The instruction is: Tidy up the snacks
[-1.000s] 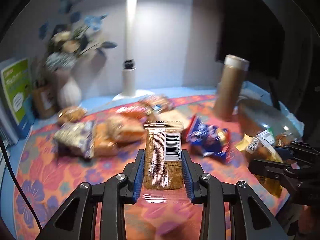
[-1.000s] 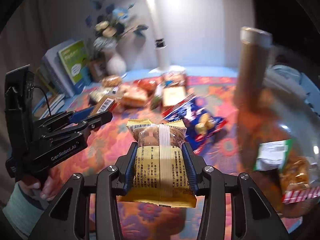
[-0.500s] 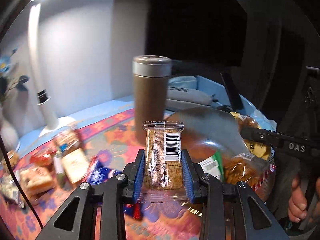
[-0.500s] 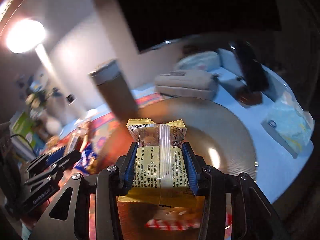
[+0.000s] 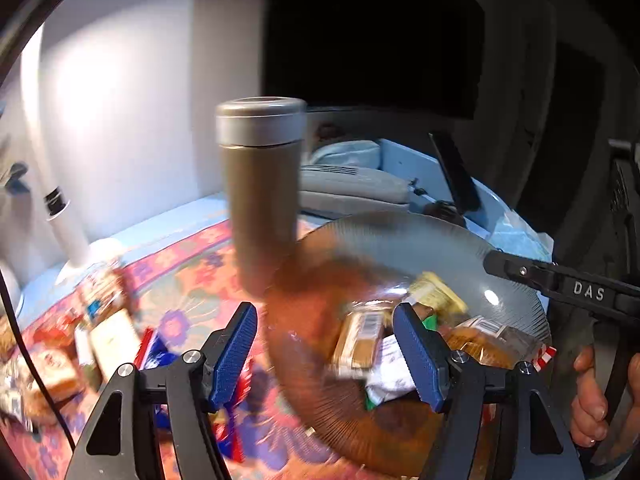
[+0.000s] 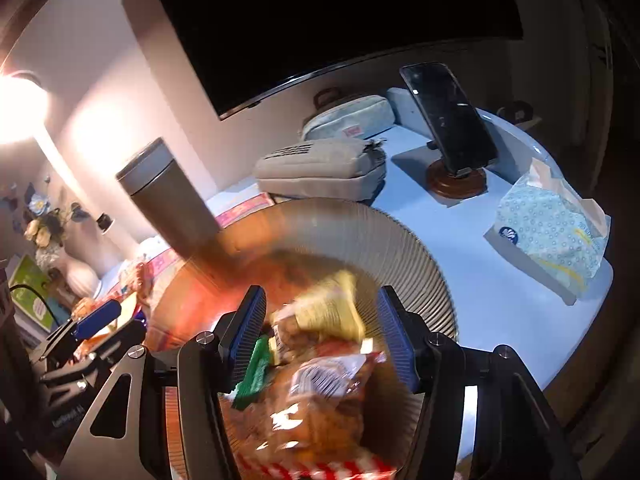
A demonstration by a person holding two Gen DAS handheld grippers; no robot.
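My left gripper hangs over a ribbed glass bowl, its jaws opening. A brown bar with a barcode is blurred between the blue pads, free of them, over the snacks in the bowl. My right gripper is above the same bowl, jaws opening too. A yellow packet drops blurred from between its pads onto a red-striped snack bag and a green packet. The yellow packet shows in the left wrist view as well.
A tall brown flask stands right behind the bowl. Loose snacks lie on the floral cloth to the left. Grey pouches, a phone on a stand and a tissue pack sit on the blue table.
Both grippers swung right from the floral cloth to above the bowl. Their jaws have parted, letting go of the brown bar and the yellow packet, which now drop into the bowl.
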